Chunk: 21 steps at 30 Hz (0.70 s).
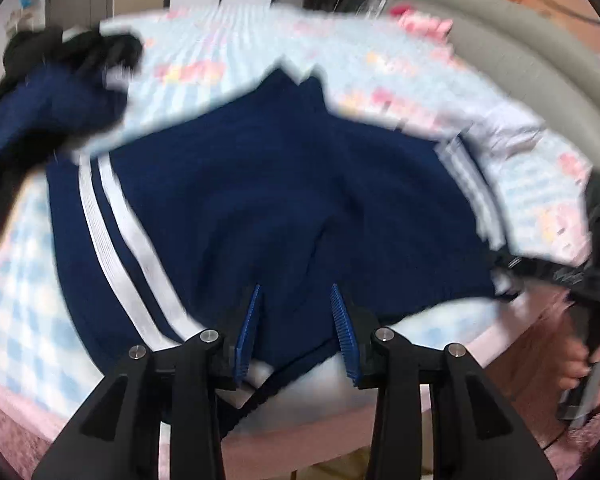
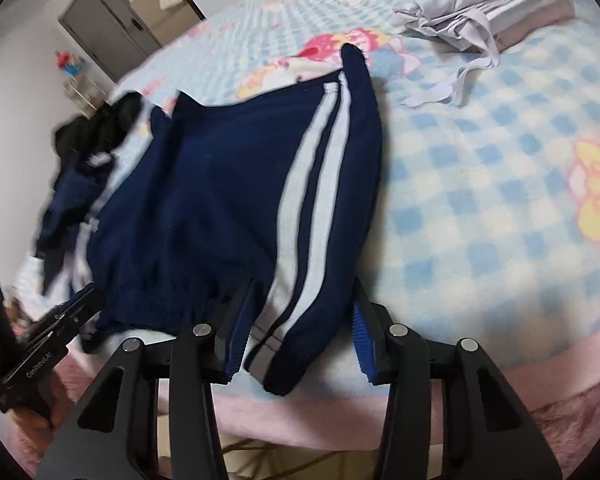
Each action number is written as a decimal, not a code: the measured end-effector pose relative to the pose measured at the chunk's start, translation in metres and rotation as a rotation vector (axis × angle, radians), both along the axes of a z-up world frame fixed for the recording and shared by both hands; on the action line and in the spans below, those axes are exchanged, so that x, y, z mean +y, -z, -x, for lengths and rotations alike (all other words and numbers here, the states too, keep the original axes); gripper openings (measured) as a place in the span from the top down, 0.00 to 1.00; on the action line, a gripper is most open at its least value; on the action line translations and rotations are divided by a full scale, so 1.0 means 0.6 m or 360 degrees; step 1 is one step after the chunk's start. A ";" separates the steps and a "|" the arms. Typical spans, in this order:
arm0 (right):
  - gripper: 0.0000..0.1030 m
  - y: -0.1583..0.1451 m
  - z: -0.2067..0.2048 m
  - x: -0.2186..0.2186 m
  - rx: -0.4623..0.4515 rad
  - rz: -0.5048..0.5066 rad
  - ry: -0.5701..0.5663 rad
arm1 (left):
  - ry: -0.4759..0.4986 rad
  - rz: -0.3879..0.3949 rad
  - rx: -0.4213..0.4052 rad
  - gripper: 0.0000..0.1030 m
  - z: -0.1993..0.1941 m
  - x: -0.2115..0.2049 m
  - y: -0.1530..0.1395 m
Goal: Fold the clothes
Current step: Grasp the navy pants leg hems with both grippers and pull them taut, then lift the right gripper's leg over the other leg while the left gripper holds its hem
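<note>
Navy shorts with two white side stripes [image 1: 260,200] lie spread on the checked bed cover [image 1: 16,280], waistband at the near edge. My left gripper [image 1: 296,292] is open, its blue-padded jaws either side of the waistband's left part. In the right wrist view the shorts [image 2: 220,208] show their striped right side. My right gripper [image 2: 304,304] is open around that striped waistband corner, which hangs over the bed edge. The left gripper [image 2: 80,308] shows at the left there; the right gripper's body [image 1: 572,276] shows at the right in the left wrist view.
A heap of dark navy and black clothes [image 1: 52,92] lies at the far left of the bed. Grey-white folded clothes [image 2: 476,8] lie at the far right. A grey headboard [image 1: 512,40] curves behind. A pink bed edge [image 2: 500,384] runs below the cover.
</note>
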State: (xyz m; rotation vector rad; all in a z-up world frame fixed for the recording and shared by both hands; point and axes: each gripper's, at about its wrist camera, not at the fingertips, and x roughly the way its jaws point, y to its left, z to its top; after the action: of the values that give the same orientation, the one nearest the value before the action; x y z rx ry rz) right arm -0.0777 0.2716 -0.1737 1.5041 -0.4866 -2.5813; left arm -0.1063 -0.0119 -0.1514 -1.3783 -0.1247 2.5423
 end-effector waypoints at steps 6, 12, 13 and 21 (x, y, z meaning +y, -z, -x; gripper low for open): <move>0.86 -0.019 0.003 -0.010 0.0097 -0.0027 -0.0037 | -0.0030 -0.0137 0.0015 0.61 -0.015 -0.021 -0.005; 0.92 -0.079 0.039 -0.059 0.0253 -0.0019 -0.0208 | -0.0045 -0.0218 0.0019 0.61 -0.021 -0.033 -0.007; 0.92 -0.087 0.047 -0.074 0.0271 -0.0029 -0.0256 | -0.0054 -0.0246 0.0019 0.61 -0.022 -0.037 -0.008; 0.92 -0.056 0.054 -0.188 0.0260 0.0074 -0.0513 | -0.0080 -0.0139 0.0085 0.61 -0.036 -0.030 -0.020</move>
State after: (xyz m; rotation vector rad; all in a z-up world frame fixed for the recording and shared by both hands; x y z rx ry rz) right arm -0.1100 0.1588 -0.1403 1.2277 -0.2589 -2.3950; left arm -0.0845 -0.0298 -0.1394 -1.2894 -0.2602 2.5791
